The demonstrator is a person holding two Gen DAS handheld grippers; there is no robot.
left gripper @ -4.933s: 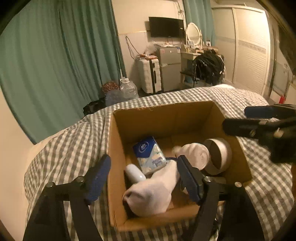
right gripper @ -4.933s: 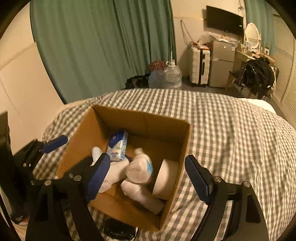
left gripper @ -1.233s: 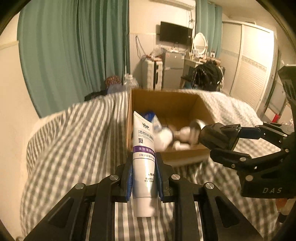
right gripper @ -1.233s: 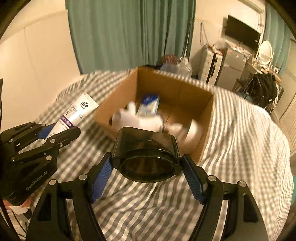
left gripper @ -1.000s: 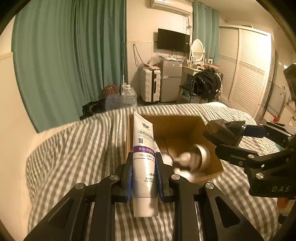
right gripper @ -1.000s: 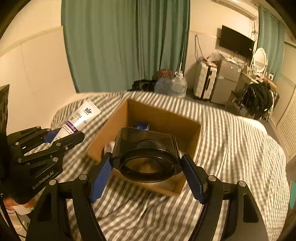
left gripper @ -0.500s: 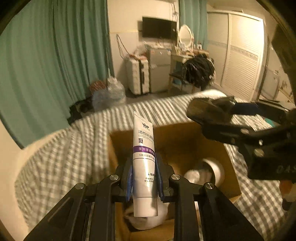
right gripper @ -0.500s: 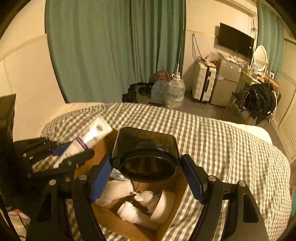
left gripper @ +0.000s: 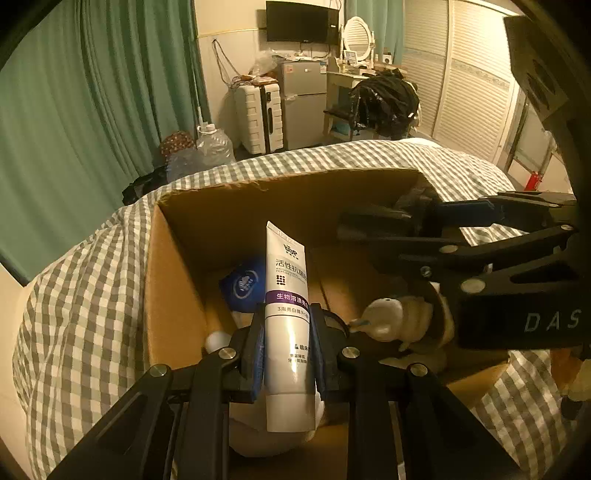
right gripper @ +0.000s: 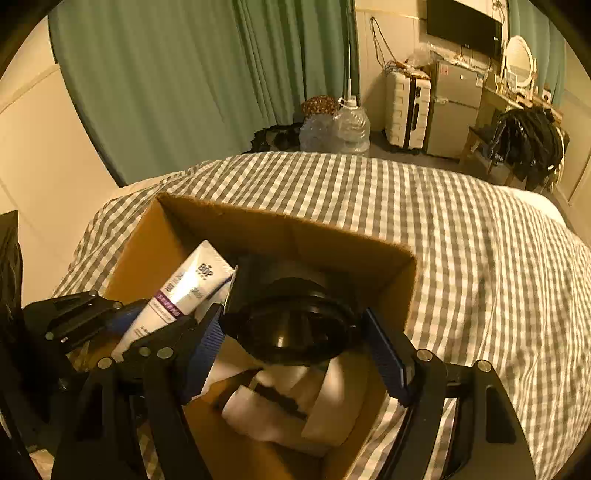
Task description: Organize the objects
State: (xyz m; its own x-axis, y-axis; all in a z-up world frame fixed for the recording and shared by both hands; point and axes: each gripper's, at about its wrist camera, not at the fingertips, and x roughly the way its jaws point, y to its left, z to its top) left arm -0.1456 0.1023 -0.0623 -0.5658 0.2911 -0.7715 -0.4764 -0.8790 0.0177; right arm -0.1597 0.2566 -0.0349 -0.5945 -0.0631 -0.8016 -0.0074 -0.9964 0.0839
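Both grippers (left gripper: 288, 350) (right gripper: 295, 332) clamped, angled downward

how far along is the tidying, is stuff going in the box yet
Partly done. The cardboard box on the checked bedspread already holds a blue packet and some white items. In hand: the left gripper is shut on a white tube, and the right gripper grips a dark cup, both over the open box. Left to do: lower and release both.

Green curtains (left gripper: 92, 92), white suitcase (left gripper: 258, 110), wall television (left gripper: 302, 21), warm dim light
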